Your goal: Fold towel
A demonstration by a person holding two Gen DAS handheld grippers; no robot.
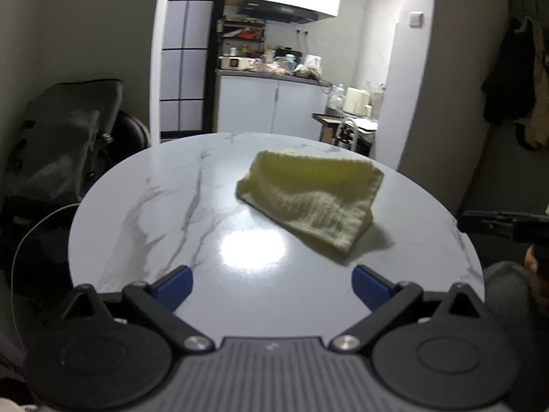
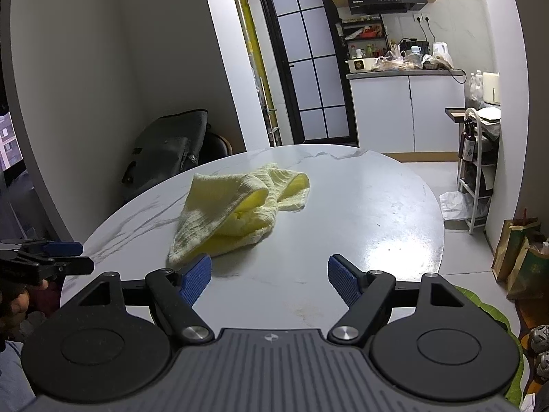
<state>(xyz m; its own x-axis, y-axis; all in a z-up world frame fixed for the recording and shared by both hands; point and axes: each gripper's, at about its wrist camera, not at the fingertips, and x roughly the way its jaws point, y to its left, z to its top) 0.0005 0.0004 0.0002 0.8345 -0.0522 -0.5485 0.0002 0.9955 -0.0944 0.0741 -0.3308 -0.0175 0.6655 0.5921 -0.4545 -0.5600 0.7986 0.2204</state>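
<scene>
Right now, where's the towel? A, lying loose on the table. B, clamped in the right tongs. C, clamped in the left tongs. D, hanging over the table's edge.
A: the towel lies bunched on the table, and both tongs gape open short of it.

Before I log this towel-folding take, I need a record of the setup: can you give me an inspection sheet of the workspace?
Surface: round white marble-look table, glossy, with lamp glare.
Job's things: yellow towel lying loosely bunched on the table, not neatly folded.
Clutter: nothing else seen on the table.
Grippers: left gripper and right gripper both have jaws open, empty, at the near table edge; neither touches the towel.
Cables: a thin cable loops beside the table, left.
Surroundings: dark bag on a chair behind the table; kitchen counter crowded with items; glass-panel door; paper bags on the floor, right.
</scene>
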